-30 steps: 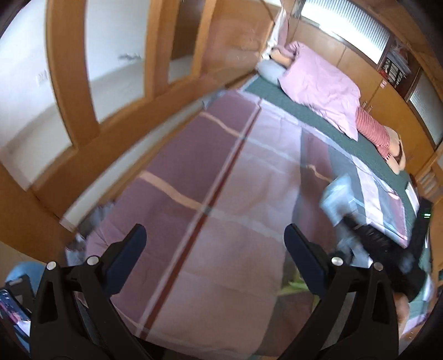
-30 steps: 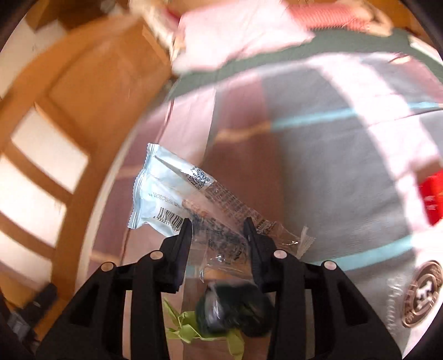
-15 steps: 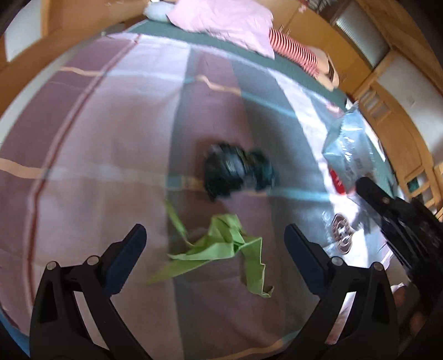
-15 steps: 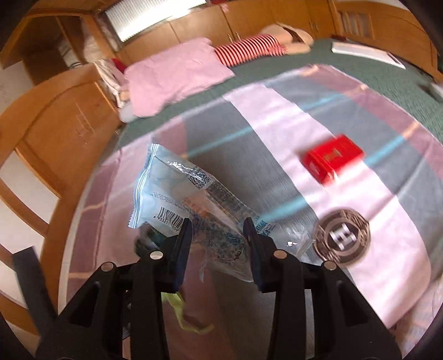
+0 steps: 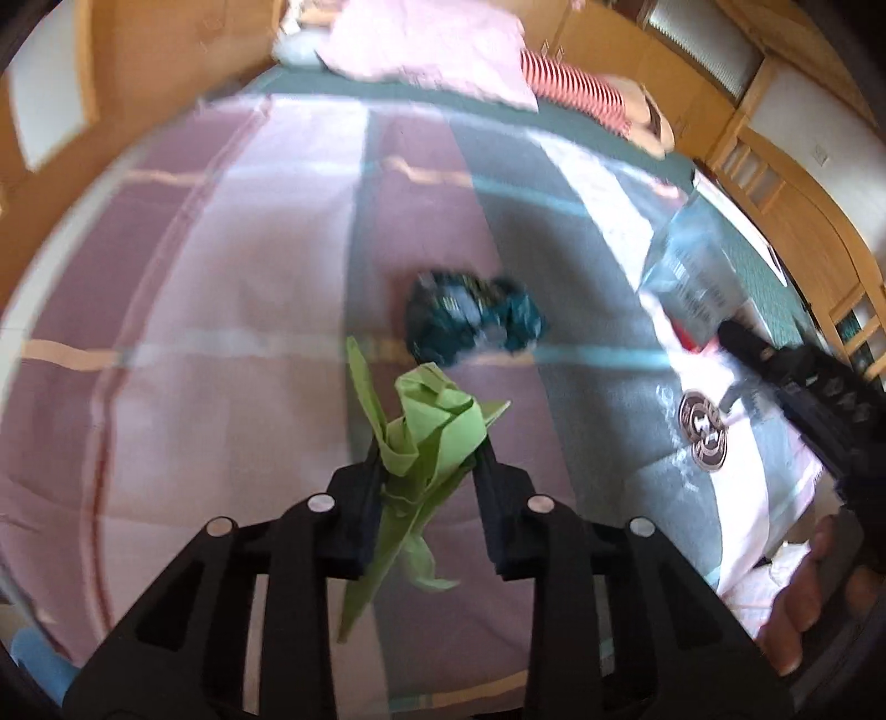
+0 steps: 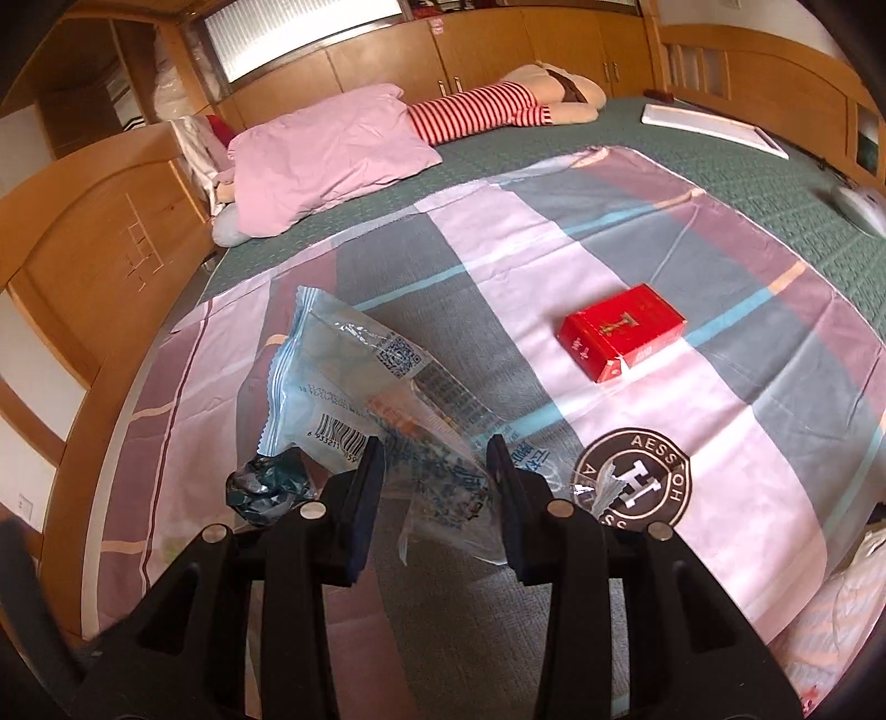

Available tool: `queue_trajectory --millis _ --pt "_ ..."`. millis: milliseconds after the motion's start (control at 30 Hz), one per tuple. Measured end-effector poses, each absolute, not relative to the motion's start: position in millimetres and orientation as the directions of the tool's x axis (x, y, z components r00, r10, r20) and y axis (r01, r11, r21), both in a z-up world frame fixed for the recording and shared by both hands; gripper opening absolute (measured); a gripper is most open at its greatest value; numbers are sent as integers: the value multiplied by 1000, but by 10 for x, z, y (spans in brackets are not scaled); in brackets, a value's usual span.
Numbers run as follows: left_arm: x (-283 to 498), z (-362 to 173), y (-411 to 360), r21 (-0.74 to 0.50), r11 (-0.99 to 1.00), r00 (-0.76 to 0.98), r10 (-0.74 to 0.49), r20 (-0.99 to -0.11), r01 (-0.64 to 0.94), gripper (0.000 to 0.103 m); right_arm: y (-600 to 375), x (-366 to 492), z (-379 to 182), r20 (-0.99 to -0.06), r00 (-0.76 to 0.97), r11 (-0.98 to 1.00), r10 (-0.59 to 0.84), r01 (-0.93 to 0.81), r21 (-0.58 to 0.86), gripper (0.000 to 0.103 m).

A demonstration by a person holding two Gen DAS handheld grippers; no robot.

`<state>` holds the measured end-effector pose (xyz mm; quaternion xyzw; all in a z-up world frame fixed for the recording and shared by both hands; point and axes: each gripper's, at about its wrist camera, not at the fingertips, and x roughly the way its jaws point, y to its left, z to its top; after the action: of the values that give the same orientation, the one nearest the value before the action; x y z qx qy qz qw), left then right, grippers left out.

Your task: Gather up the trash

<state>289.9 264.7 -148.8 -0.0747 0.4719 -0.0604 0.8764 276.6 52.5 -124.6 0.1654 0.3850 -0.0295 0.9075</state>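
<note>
My left gripper (image 5: 429, 448) points down at the striped blanket (image 5: 221, 332). Its jaws are closing, and a crumpled green paper (image 5: 437, 421) is pinched between them. Just beyond it lies a dark teal crumpled wrapper (image 5: 470, 327), also visible in the right wrist view as the teal wrapper (image 6: 266, 487). My right gripper (image 6: 437, 448) is shut on a clear and pale blue plastic wrapper (image 6: 343, 376) held above the blanket. From the left wrist view, the right gripper (image 5: 725, 332) and its plastic wrapper (image 5: 692, 271) are at the right edge.
A red box (image 6: 620, 332) lies on the blanket, beyond a round printed logo (image 6: 631, 482). A pink pillow (image 6: 326, 160) and a striped plush toy (image 6: 482, 111) lie at the head of the bed. Wooden cabinets (image 6: 498, 44) surround it. A hand (image 5: 803, 598) shows lower right.
My left gripper swung from the bed's edge down over the green paper and closed on it. The right gripper moved right with its wrapper, bringing the red box into view.
</note>
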Motion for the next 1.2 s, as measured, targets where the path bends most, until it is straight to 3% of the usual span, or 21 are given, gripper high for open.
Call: queue_trajectory --millis 367,1200 --pt "2530 -880 2736 -141 990 714 -117 -690 26 31 707 2764 -1200 -692 713 961 116 95 259 39" --pt "2511 -1009 2954 -141 987 679 -55 -732 -73 31 772 2845 -1308 -736 663 961 138 90 261 39"
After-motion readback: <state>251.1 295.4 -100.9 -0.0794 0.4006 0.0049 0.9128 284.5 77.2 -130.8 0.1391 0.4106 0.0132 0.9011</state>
